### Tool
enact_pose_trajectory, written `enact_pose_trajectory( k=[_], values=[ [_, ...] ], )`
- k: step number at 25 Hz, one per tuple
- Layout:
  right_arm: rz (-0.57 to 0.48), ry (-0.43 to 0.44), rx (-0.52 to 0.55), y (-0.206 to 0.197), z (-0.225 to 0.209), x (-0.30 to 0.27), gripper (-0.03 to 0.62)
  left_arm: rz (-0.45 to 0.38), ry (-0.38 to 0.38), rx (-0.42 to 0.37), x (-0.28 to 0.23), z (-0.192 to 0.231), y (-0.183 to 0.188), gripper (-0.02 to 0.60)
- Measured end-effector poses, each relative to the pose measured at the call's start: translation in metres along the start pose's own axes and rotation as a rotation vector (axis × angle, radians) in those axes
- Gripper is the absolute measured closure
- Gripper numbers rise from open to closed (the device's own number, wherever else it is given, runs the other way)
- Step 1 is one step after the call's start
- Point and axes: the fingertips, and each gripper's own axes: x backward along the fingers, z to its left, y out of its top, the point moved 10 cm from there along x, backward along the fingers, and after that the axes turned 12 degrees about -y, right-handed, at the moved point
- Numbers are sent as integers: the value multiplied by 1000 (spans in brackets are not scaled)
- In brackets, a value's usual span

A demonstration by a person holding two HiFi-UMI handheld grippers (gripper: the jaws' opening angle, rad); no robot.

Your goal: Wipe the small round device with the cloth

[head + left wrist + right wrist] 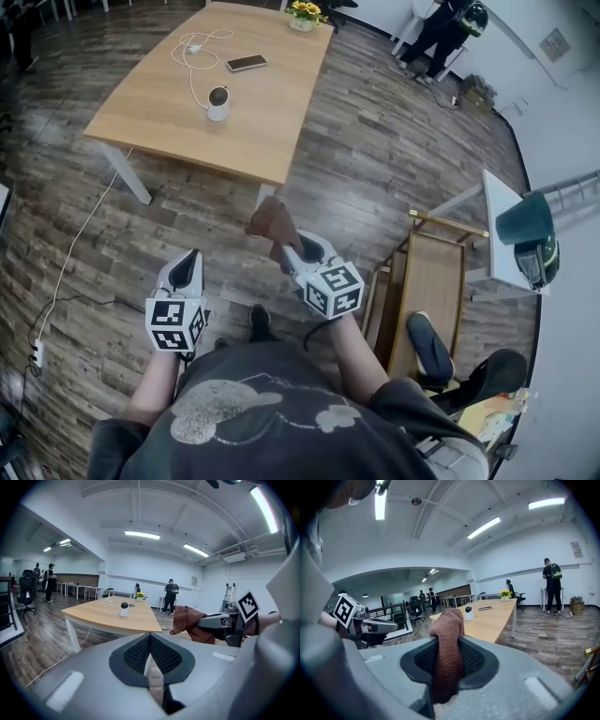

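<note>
The small round white device (217, 102) with a dark lens stands on the wooden table (262, 112), well ahead of me; it also shows in the left gripper view (124, 609) and the right gripper view (468, 613). My right gripper (298, 247) is shut on a reddish-brown cloth (273, 223), which bunches up between its pads (446, 653). My left gripper (187, 269) is shut with nothing in it (149, 657). Both grippers hang over the floor, short of the table's near edge.
A white cable (192, 56), a phone (247, 63) and a pot of yellow flowers (304, 13) lie on the table. A wooden chair (427, 291) and a small white table (506, 234) stand at my right. A person (441, 33) stands at the far right.
</note>
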Motion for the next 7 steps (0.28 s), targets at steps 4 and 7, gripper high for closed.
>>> enact_pose_trajectory(
  k=[4,7],
  values=[
    [9,-21,6,-5,8,11,513,0,-3,6,15,-1,-7,563],
    [12,-29,10,-11,17,19,513,-7,-3,13,26,-3,-11,563]
  ],
)
